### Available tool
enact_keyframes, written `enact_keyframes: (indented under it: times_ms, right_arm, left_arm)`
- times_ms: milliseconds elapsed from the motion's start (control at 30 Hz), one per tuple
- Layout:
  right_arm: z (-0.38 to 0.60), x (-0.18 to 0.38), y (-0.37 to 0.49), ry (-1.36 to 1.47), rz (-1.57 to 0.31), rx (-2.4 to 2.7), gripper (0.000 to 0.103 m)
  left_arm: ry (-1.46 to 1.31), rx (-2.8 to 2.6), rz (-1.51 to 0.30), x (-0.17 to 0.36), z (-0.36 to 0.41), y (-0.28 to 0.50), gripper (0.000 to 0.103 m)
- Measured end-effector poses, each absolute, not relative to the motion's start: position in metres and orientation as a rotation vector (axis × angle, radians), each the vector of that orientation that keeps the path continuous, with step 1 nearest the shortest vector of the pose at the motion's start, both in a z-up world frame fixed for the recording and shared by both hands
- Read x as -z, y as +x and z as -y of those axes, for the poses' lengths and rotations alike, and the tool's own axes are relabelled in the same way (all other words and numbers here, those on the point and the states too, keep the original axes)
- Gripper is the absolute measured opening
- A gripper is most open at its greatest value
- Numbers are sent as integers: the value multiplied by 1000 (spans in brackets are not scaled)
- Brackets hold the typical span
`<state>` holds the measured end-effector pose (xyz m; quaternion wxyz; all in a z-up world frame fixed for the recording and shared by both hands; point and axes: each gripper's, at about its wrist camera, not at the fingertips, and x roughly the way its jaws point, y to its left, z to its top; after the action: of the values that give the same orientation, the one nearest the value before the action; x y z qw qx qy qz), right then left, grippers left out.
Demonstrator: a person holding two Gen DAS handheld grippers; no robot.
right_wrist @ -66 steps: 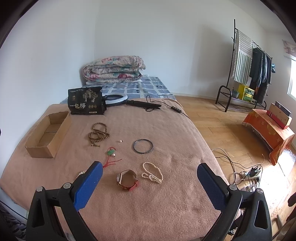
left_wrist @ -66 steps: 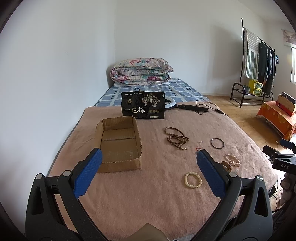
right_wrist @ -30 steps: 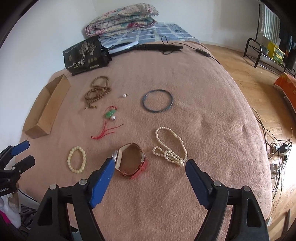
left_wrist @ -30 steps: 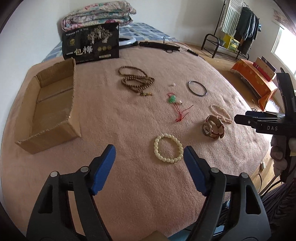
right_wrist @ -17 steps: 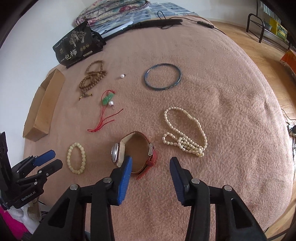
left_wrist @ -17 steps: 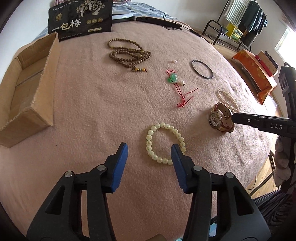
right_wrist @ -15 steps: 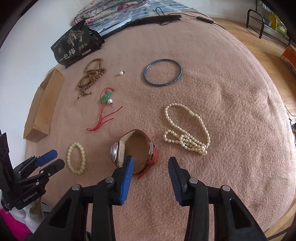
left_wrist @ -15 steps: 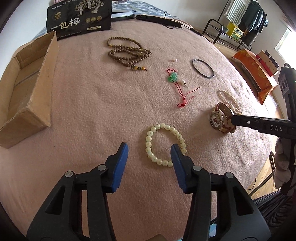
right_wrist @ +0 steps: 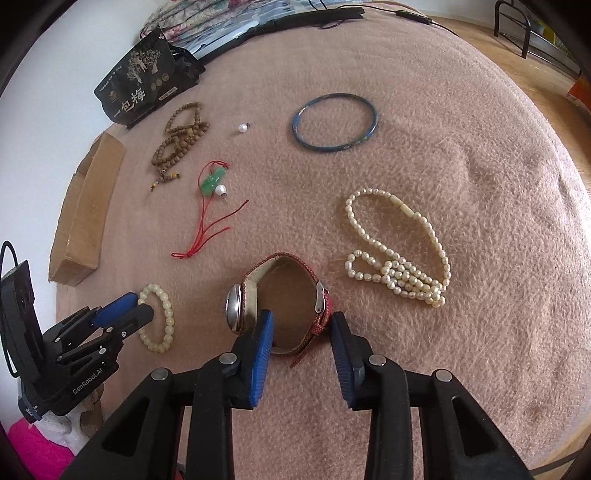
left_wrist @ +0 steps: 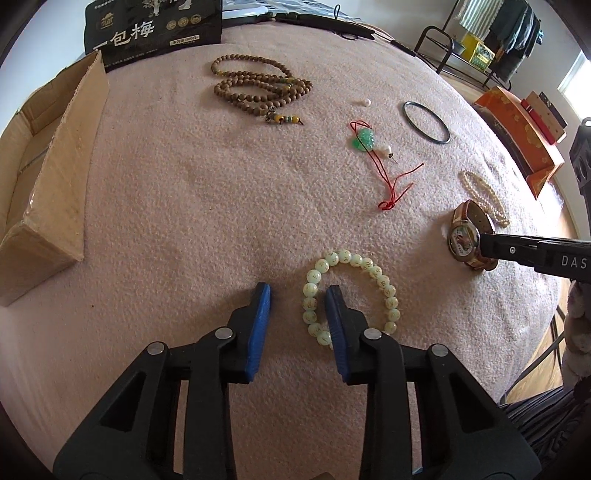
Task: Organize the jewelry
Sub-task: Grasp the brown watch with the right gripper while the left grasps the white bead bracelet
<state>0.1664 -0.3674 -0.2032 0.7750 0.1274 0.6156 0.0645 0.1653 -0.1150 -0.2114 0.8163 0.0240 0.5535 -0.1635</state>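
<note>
- The jewelry lies spread out on a big pinkish-brown fuzzy blanket (left_wrist: 184,184) that covers the bed in front of you.
- An open brown cardboard box (left_wrist: 55,162) sits on the left edge of the blanket, well apart from most of the pieces.
- A black printed bag with white letters (left_wrist: 151,29) stands at the far end, just past the box.
- Your left gripper (left_wrist: 297,295) points down at the pale green bead bracelet (left_wrist: 384,288). Its blue jaws have just been closing. They stand a little apart, with the left side of the bracelet between them. One blue pad is inside the ring, the other outside. You cannot tell if the pads press the beads yet.
- Your right gripper (right_wrist: 301,321) points down at the wristwatch with a red strap (right_wrist: 251,280). Its jaws have just been closing too. They stand a little apart around the near part of the strap. The left pad seems to touch the strap by the watch face.
- A long string of brown wooden beads (left_wrist: 255,86) lies near the black bag.
- A white pearl necklace (right_wrist: 399,240) lies just to the right of the watch.
- A thin dark blue bangle (right_wrist: 334,122) lies farther back.
- A green charm on a red string (right_wrist: 212,182) lies between the wooden beads and the watch.
- One small loose white pearl (right_wrist: 242,128) sits beside the wooden beads.
</note>
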Motion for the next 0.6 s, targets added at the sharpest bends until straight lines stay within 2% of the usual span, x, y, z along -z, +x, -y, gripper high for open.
enact_keyframes:
  times_ms: [133,200,233,600]
  right_arm:
    - [369,207,169,279,-1337,-123,24]
    - [370,207,168,285,-1334,-114,19]
    - [372,207,168,290,-1332,-111,15]
    - [370,188,159,286,-1273,-141,10]
  left_arm:
    - [61,341,-1170,211,116,167,9]
    - [57,339,-1167,211,114,167,6]
    - [54,339,-1165,211,114,167,6]
    - [34,335,-1096,185,104,159,5]
